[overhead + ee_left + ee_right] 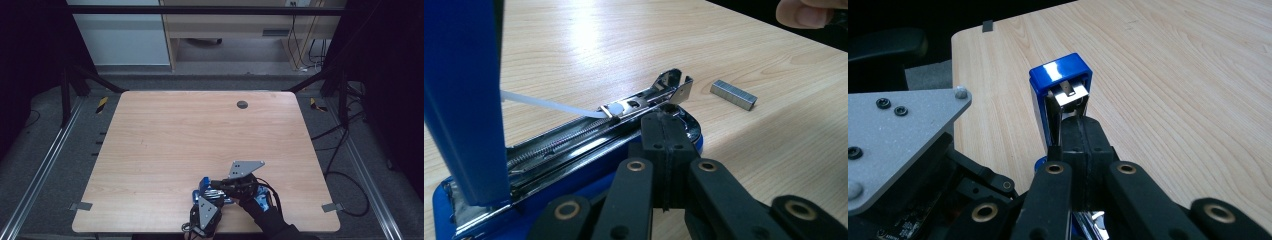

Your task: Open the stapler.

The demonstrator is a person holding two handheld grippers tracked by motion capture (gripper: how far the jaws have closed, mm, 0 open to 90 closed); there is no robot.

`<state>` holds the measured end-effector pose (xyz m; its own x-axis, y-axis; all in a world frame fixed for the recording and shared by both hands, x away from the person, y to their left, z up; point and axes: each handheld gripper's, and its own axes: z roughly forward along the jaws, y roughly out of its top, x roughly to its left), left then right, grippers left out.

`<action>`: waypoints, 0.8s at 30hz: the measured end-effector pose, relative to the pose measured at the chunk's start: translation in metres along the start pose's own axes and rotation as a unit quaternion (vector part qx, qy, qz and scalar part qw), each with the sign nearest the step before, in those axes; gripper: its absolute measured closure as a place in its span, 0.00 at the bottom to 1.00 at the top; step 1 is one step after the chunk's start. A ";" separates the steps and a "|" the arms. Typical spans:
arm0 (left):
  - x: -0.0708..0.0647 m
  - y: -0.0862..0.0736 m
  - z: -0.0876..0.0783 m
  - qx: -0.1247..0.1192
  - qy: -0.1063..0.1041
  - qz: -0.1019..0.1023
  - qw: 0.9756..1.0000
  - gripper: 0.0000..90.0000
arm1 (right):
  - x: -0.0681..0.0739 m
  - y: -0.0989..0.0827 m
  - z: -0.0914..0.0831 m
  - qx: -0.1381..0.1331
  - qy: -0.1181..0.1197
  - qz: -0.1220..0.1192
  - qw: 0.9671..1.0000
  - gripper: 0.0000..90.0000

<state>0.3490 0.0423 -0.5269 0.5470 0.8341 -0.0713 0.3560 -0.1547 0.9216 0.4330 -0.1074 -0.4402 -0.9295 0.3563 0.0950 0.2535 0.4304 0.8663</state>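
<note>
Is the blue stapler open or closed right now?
Open. The stapler's blue top is swung up, baring the metal staple channel; a staple strip lies apart on the table.

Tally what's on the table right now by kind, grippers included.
Blue stapler, lid swung open: 1
Strip of staples: 1
Grippers, left gripper and right gripper, both shut: 2
Total: 4

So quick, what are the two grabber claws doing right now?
Left gripper: closed, nothing between its jaws, beside the open blue metal stapler.
Right gripper: closed, nothing between its jaws, at the stapler's raised lid.
</note>
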 end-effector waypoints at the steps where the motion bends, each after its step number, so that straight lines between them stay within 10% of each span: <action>1: 0.000 0.000 0.000 0.000 0.000 0.000 1.000 1.00 | 0.000 0.001 0.001 0.000 0.001 0.000 1.000 1.00; 24: 0.000 0.000 0.000 -0.001 0.002 0.001 1.000 1.00 | 0.000 0.009 0.012 0.005 0.023 -0.006 1.000 1.00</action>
<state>0.3486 0.0420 -0.5271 0.5454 0.8354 -0.0675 0.3534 -0.1562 0.9224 0.4386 -0.0933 -0.4384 -0.9438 0.3122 0.1085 0.2455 0.4421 0.8627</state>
